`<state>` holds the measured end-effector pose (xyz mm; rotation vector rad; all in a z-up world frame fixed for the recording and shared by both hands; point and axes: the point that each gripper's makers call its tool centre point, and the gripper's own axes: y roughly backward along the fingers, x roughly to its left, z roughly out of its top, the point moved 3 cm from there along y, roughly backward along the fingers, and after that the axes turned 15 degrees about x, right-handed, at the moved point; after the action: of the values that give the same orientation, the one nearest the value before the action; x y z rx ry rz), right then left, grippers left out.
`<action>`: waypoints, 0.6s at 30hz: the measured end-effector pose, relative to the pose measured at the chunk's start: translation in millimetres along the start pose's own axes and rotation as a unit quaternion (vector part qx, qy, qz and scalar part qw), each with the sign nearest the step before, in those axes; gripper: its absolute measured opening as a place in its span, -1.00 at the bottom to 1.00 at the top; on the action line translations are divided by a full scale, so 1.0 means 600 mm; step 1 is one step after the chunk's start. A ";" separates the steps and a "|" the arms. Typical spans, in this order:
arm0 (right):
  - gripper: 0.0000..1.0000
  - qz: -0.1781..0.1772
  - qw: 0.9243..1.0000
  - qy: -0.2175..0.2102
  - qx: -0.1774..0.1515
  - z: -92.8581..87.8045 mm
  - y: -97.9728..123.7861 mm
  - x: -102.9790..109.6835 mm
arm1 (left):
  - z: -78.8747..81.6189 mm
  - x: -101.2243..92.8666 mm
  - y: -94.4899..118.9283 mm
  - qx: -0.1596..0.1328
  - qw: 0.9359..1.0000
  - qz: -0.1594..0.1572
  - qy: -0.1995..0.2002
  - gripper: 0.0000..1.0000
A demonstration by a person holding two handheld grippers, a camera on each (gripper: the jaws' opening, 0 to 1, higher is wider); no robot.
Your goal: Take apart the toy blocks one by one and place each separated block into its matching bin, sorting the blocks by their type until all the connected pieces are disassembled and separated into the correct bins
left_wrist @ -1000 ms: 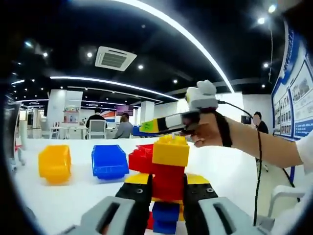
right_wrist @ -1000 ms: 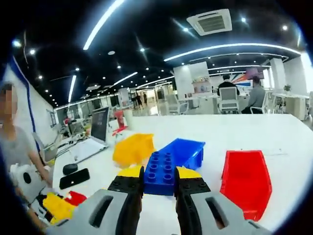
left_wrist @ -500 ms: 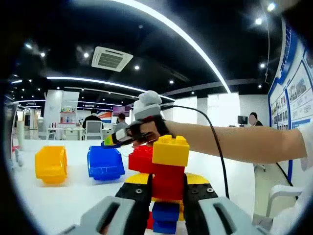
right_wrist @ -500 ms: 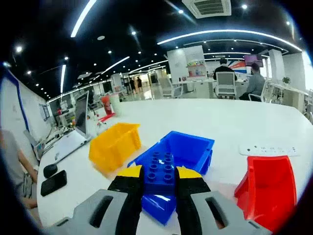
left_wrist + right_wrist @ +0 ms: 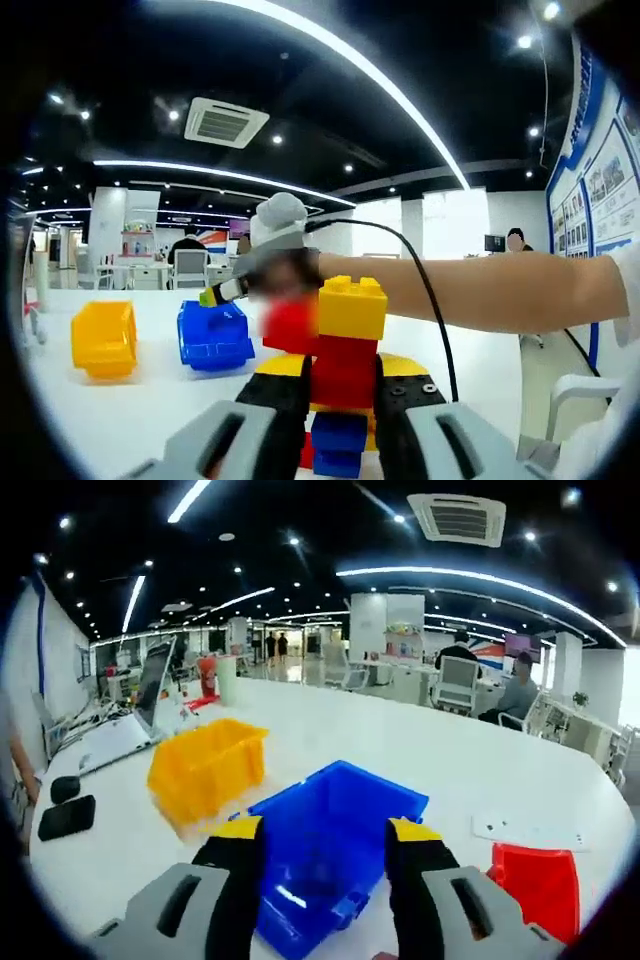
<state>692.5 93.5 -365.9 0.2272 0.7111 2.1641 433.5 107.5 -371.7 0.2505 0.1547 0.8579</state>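
Across the white worktop sit three bins. Blue bin lies directly under my right gripper, whose jaws stand apart with nothing between them; the bin's open top faces up at me. Yellow bin stands just beside the blue one, toward the worktop's laptop side. Red bin sits on the blue bin's other side, near a flat white power strip. Laptop and a dark phone rest along the far left edge of the worktop.

Left gripper view: my left gripper is clamped on the block stack, held up off the worktop. Stack reads yellow block on top, red blocks below and to one side, blue block at the bottom between the jaws. Beyond it my own right arm reaches across, the right gripper blurred, tip over the blue bin. Yellow bin stands beside it.

Seated people and chairs show at desks far behind.
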 end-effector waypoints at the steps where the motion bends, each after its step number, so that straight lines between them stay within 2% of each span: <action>1: 0.14 0.006 1.000 -0.014 -0.005 0.000 0.015 -0.004 | 0.000 0.001 0.000 0.000 1.000 0.000 0.002 -0.48; 6: 0.10 0.016 0.999 -0.022 -0.027 0.002 0.062 -0.006 | 0.000 0.000 0.000 0.000 1.000 0.000 0.000 -0.48; 12: 0.02 0.061 0.995 -0.053 -0.058 0.000 0.149 0.008 | 0.000 0.004 -0.001 -0.005 1.000 -0.003 0.007 -0.48; 15: -0.02 0.072 0.994 -0.040 -0.067 -0.009 0.201 0.028 | 0.001 0.005 -0.002 -0.006 1.000 -0.004 0.007 -0.48; 18: -0.04 0.100 0.992 -0.028 -0.077 -0.017 0.247 0.055 | 0.001 0.005 -0.002 -0.005 1.000 -0.003 0.007 -0.48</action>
<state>569.4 40.6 -293.3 0.2876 0.5049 2.3806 436.7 109.1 -371.5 0.2340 0.1632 0.8536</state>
